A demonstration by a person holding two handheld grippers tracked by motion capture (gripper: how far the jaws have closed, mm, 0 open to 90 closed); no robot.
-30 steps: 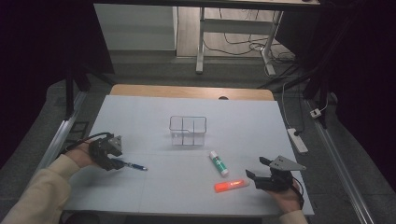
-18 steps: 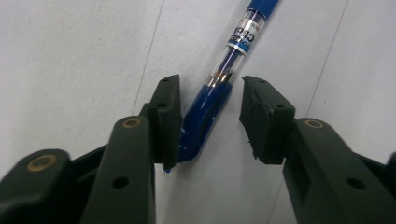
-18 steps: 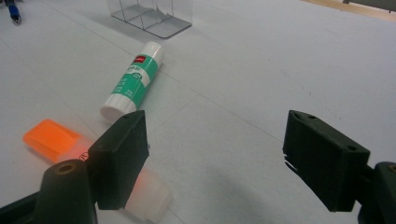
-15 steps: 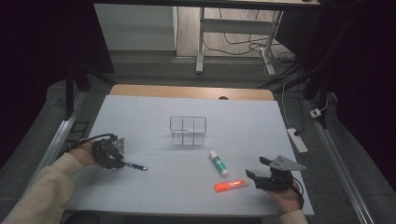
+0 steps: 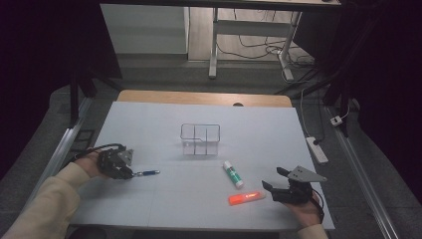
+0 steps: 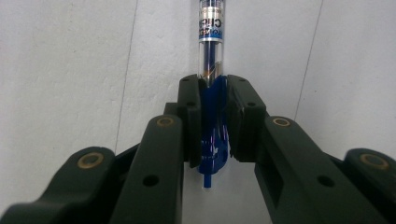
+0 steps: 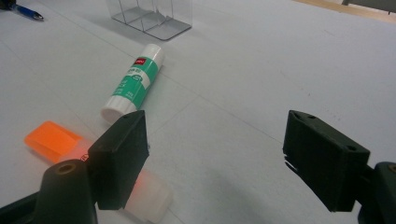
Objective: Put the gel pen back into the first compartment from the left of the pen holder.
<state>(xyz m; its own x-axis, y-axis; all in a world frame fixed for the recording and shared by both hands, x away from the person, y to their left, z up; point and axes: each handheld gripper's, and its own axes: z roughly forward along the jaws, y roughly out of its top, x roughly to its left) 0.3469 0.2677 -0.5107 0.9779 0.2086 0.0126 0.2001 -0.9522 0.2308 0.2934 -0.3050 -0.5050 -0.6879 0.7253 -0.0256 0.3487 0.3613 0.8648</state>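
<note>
down at the table's left, the left gripper [image 6: 214, 116] has just been closing and now pinches the blue pen [image 6: 212, 56]; next call: lift it toward the clear organizer [image 5: 200, 139]. right gripper [image 5: 279, 185] gapes empty beside the orange highlighter [image 5: 246, 198].

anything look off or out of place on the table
Nothing stands out. The glue stick and orange highlighter lie flat and apart, the clear organizer stands upright, and the left gripper has just been closing around the blue pen.
</note>
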